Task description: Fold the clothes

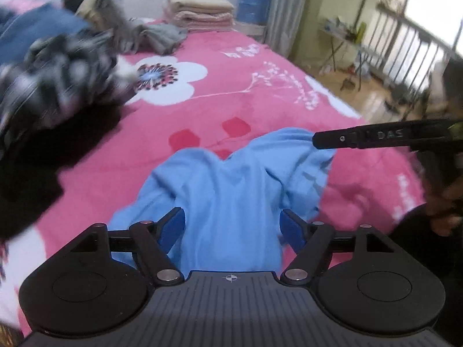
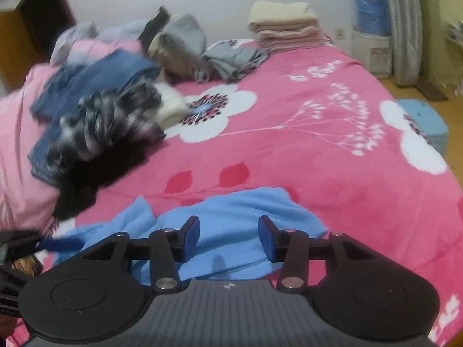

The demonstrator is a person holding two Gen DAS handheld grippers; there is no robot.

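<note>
**Blue garment lying loose on the bed, most of the pile unfolded**

A light blue garment [image 1: 231,190] lies crumpled on the pink flowered bed [image 1: 260,92], just ahead of both claws. It shows bunched ridges and a turned-up edge and no clean fold lines, so it reads as at best partly folded and in need of smoothing.

The left claw [image 1: 231,228] stands wide, its blue pads apart over the blue cloth with nothing pinched between them. The right claw [image 2: 228,238] is parted to a middling width, also above the blue cloth and gripping nothing. In the left wrist view the right claw comes in from 3 o'clock, with one of its fingers reaching over the garment's right-hand corner; whether it touches the cloth cannot be told.

What looks done: a neat stack of cream and pink towels [image 2: 285,27] sits at the far end of the bed near the wall, toward 12 o'clock in the right wrist view.

What looks left: a jumbled heap toward 10 o'clock holds a black-and-white patterned piece [image 2: 107,121], denim items [image 2: 95,78], something black [image 2: 95,173] and grey clothes [image 2: 231,60], all rumpled and overlapping. The blur there hides finer detail.

By this reading the task is in an early to middle stage, with one garment in hand and a good many waiting. The likely next need is to spread the blue piece flat before taking hold of an edge.
</note>
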